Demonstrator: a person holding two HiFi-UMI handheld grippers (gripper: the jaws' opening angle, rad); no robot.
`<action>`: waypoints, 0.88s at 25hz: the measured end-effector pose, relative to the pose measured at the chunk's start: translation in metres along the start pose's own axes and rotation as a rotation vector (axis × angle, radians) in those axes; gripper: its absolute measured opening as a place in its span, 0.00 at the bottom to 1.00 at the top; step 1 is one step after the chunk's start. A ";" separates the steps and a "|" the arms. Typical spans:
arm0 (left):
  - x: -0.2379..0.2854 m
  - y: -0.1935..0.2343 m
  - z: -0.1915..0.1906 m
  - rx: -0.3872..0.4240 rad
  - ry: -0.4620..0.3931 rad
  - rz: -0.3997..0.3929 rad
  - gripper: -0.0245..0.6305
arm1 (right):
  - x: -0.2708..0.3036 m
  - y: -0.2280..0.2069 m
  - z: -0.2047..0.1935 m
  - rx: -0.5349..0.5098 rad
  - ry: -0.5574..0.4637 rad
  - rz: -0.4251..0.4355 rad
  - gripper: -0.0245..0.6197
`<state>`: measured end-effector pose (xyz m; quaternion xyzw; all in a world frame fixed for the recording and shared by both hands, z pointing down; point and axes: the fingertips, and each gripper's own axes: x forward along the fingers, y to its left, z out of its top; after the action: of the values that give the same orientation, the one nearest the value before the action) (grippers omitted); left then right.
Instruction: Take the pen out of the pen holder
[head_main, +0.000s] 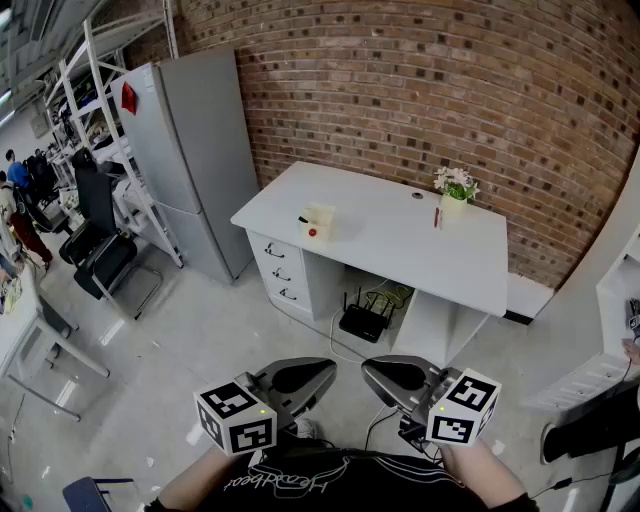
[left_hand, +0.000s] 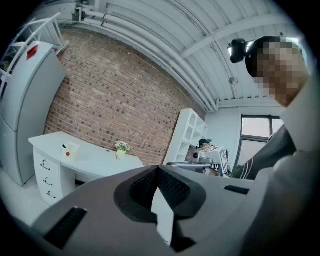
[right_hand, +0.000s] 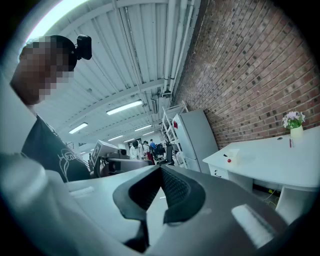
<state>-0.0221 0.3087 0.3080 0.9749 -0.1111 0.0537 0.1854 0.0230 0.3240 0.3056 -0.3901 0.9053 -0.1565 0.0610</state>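
Far ahead on the white desk (head_main: 400, 250) stands a cream pen holder (head_main: 319, 221) with a red dot on its front. A dark pen (head_main: 303, 218) sticks out at its left side. The pen holder (left_hand: 71, 149) also shows small in the left gripper view, and the pen holder (right_hand: 233, 156) again in the right gripper view. My left gripper (head_main: 331, 368) and right gripper (head_main: 366, 369) are held close to the body, well short of the desk, tips side by side. Both are shut with nothing between the jaws, as the left gripper (left_hand: 158, 168) and right gripper (right_hand: 161, 169) show.
A small vase of flowers (head_main: 455, 191) and a red pen-like object (head_main: 437, 217) sit at the desk's back right. A router (head_main: 363, 320) lies under the desk. A grey cabinet (head_main: 195, 160) stands left of it, black chairs (head_main: 100, 250) farther left, white shelving (head_main: 620, 290) at right.
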 end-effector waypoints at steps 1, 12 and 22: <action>0.001 -0.001 -0.001 0.004 0.001 0.000 0.04 | 0.000 0.000 -0.001 -0.004 0.001 0.002 0.04; 0.004 0.006 -0.008 -0.008 0.020 0.035 0.04 | -0.001 -0.009 -0.004 0.077 -0.028 0.038 0.04; 0.019 0.031 -0.014 -0.043 0.033 0.039 0.04 | 0.015 -0.040 -0.015 0.116 -0.004 0.012 0.04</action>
<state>-0.0118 0.2817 0.3342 0.9674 -0.1279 0.0712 0.2069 0.0369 0.2913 0.3331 -0.3809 0.8968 -0.2079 0.0861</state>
